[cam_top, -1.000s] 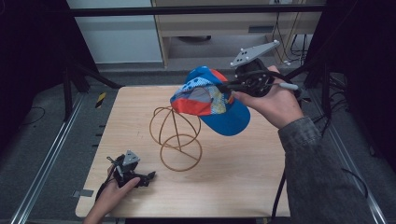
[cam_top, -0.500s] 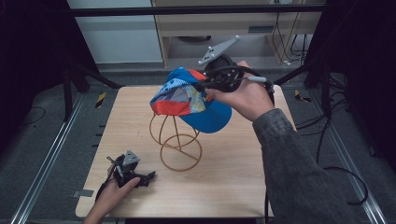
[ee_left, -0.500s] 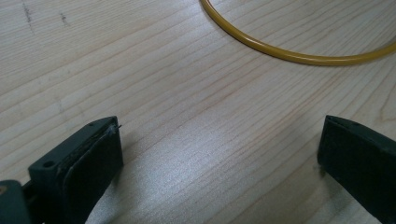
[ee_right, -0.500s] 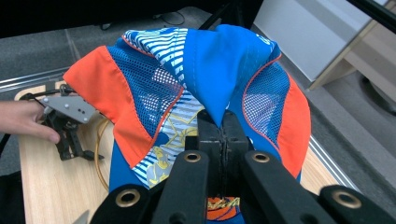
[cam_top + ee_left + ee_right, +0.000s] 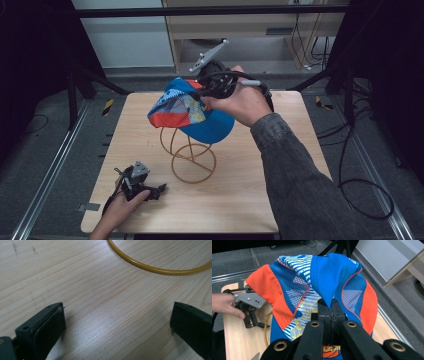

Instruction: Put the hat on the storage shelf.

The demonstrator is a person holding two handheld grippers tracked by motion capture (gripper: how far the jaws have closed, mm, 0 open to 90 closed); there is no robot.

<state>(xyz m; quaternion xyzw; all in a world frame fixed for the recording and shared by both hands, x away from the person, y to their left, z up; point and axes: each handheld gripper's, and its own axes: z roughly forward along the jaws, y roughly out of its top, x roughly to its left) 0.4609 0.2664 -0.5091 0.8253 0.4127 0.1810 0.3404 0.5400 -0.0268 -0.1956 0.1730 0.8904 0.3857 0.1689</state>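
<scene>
A blue, orange and striped mesh cap (image 5: 192, 112) hangs in the air over the top of a gold wire hat stand (image 5: 192, 160) at the middle of the wooden table (image 5: 250, 200). My right gripper (image 5: 210, 90) is shut on a fold of the cap's blue fabric (image 5: 312, 290), its jaws pressed together (image 5: 331, 306). The cap hides the stand's upper loops. My left gripper (image 5: 150, 192) rests on the table at the front left, held by a hand. Its jaws stand wide open (image 5: 117, 320) with bare wood between them, and the stand's base ring (image 5: 150, 267) lies just ahead.
A wooden cabinet (image 5: 260, 30) stands behind the table. Dark frame posts (image 5: 345, 75) flank both sides. Cables (image 5: 360, 190) trail on the floor at the right, and metal rails (image 5: 50, 170) run along the left. The person's grey sleeve (image 5: 300, 180) crosses the table's right half.
The right hand has carried the cap leftward, from the table's right side to above the wire stand. The left gripper has stayed in place, open.
</scene>
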